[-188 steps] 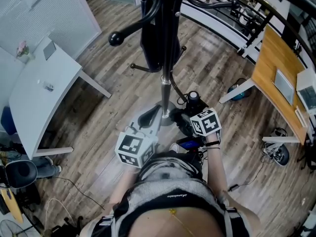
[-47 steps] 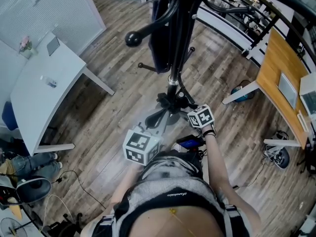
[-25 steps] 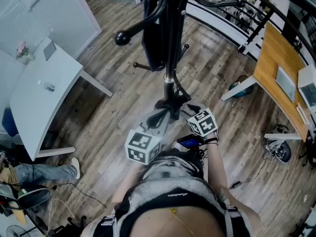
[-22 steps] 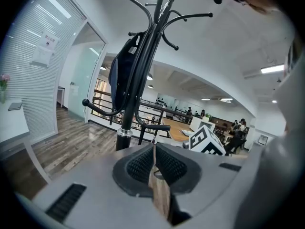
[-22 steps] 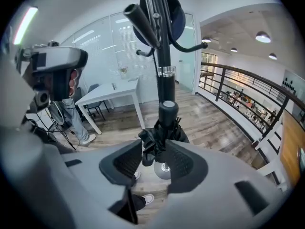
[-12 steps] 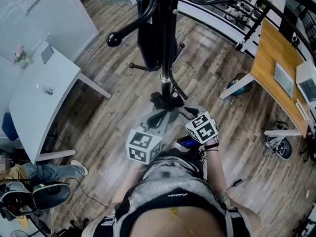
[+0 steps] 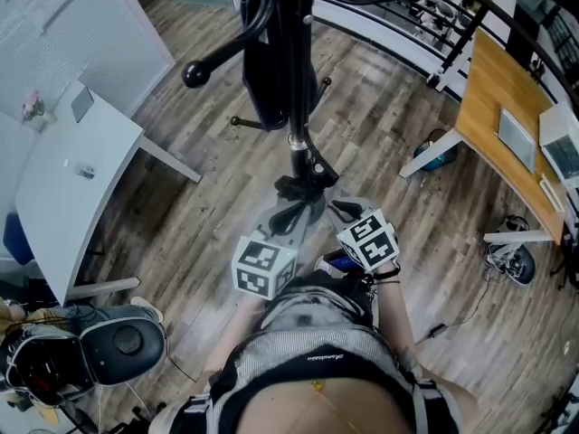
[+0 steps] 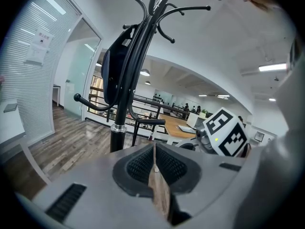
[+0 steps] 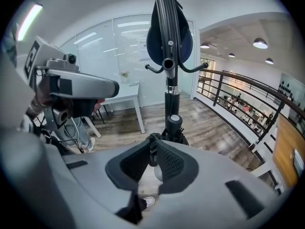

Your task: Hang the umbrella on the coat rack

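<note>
The black coat rack (image 7: 291, 107) stands in front of me with a dark bag (image 7: 267, 80) hanging on it. The folded black umbrella (image 7: 301, 186) is close to the pole's lower part. In the right gripper view its round-capped handle (image 9: 174, 124) sits just past the jaws. My right gripper (image 7: 333, 208) is closing, and its tips pinch the umbrella's black strap (image 9: 153, 140). My left gripper (image 7: 303, 211) is beside it, pointing at the pole, shut with nothing between its pads (image 8: 154, 149).
A white table (image 7: 72, 179) stands at the left, a wooden desk (image 7: 507, 143) with a laptop at the right. A black railing (image 7: 425, 25) runs behind the rack. An office chair (image 7: 118, 351) is at the lower left, shoes (image 7: 511, 274) lie on the floor at the right.
The right gripper has drawn slightly back from the pole and risen, its jaws closing on the umbrella's strap. The left gripper has hardly moved. An office chair has rolled in at lower left.
</note>
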